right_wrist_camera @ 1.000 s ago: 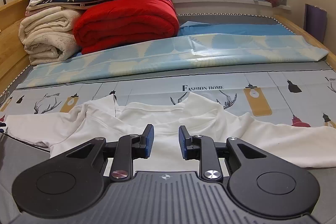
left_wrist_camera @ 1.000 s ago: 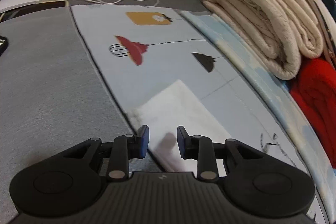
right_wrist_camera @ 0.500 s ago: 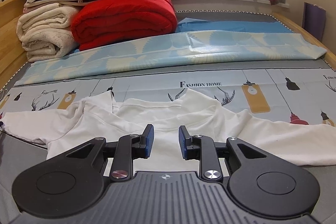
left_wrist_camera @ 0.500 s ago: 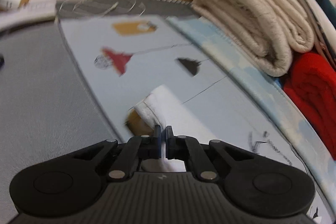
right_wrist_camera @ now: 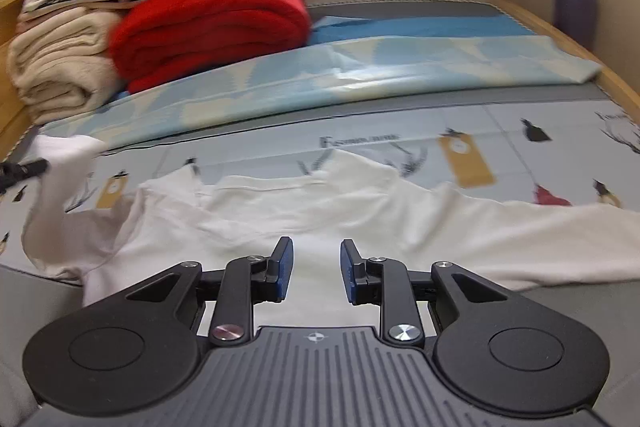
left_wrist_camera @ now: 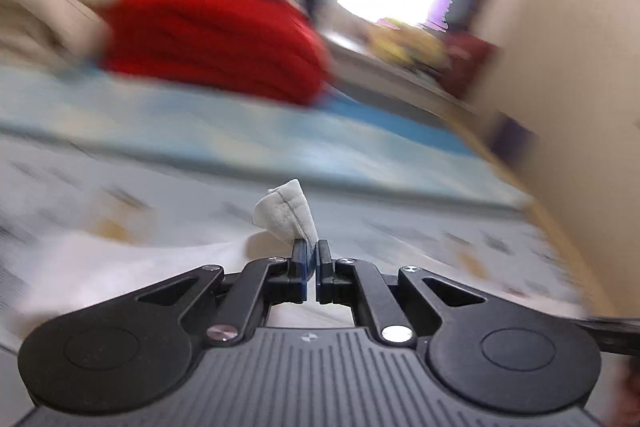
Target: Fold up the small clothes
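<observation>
Jaws of the left gripper (left_wrist_camera: 311,254) clench a sleeve cuff (left_wrist_camera: 285,217); the right gripper (right_wrist_camera: 316,269) hangs released. Shirt (right_wrist_camera: 320,219) looks soft and light, best pinched at hems near the bed's (right_wrist_camera: 540,147) front edge.

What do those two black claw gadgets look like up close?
Both match. The left gripper and right gripper each have a ribbed dark grey body bearing a small round crosshair mark, two round black discs at the sides, and black linkage arms fixed with silver screws. The jaws carry flat blue pads. No cables or sleeves show.
</observation>
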`<action>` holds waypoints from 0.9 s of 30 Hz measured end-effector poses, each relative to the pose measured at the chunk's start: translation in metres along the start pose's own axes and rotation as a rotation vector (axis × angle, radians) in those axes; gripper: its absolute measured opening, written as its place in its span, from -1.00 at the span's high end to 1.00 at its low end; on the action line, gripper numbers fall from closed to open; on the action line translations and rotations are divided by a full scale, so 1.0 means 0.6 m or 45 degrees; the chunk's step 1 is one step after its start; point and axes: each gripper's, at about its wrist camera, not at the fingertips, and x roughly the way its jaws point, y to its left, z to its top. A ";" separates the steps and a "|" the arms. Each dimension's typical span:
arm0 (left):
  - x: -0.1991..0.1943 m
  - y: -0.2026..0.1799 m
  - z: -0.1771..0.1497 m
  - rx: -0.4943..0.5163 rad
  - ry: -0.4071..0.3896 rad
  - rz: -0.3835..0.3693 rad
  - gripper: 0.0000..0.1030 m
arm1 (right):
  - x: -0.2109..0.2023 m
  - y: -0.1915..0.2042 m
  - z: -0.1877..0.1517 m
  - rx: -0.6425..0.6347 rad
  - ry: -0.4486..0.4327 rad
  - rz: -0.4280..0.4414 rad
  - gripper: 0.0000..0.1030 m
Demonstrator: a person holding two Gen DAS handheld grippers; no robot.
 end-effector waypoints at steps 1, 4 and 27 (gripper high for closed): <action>0.024 -0.038 -0.017 -0.009 0.086 -0.077 0.80 | -0.002 -0.009 0.000 0.015 0.000 -0.015 0.47; 0.040 -0.105 -0.038 0.081 0.145 -0.104 0.77 | -0.008 -0.040 -0.001 0.078 0.004 -0.043 0.47; -0.049 0.121 0.014 0.257 0.191 0.750 0.77 | 0.206 0.016 -0.038 0.237 0.355 0.184 0.52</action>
